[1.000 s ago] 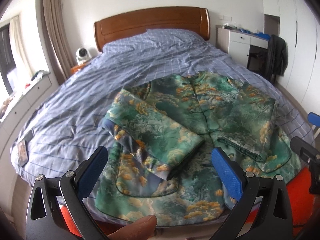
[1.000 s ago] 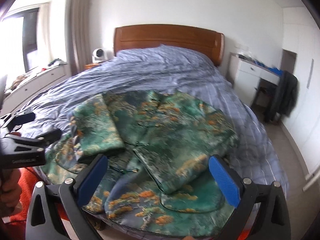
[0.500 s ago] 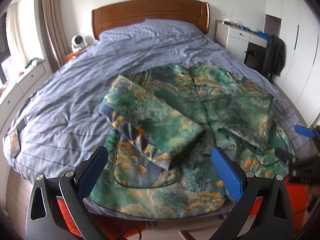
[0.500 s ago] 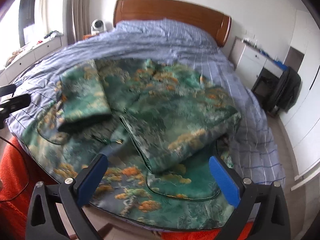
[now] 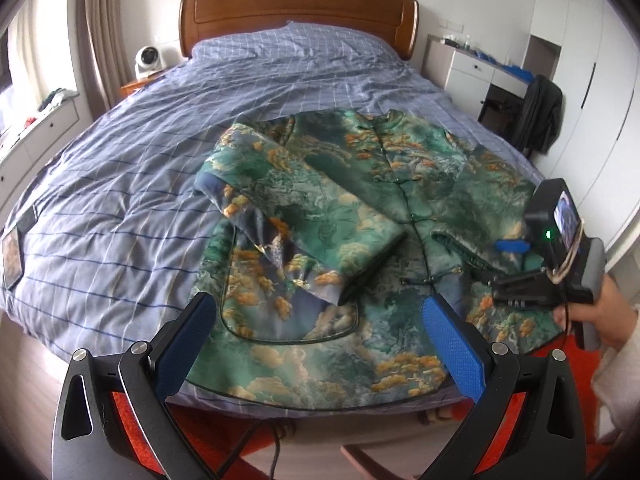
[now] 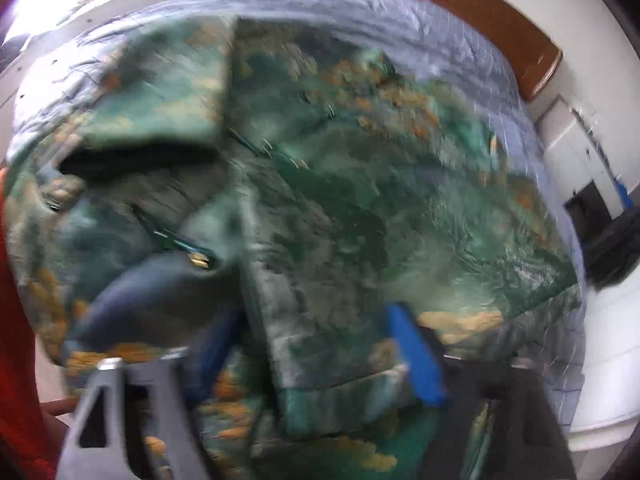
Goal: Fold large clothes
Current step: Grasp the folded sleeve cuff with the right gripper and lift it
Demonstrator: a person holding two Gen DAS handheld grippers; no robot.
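left gripper: jaws wide, empty | right gripper: jaws closing, folded sleeve between | jacket: centre frame, both sleeves folded in

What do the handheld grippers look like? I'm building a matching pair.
Each gripper has black triangular-cutout arms, silver bolts and textured blue fingers. The right gripper carries a black camera with a lit screen and green light, strapped by a band. The person wears a pale sleeve.

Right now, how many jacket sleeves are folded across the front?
2. The left sleeve lies diagonally across the jacket; the right sleeve is folded in beside the right gripper.
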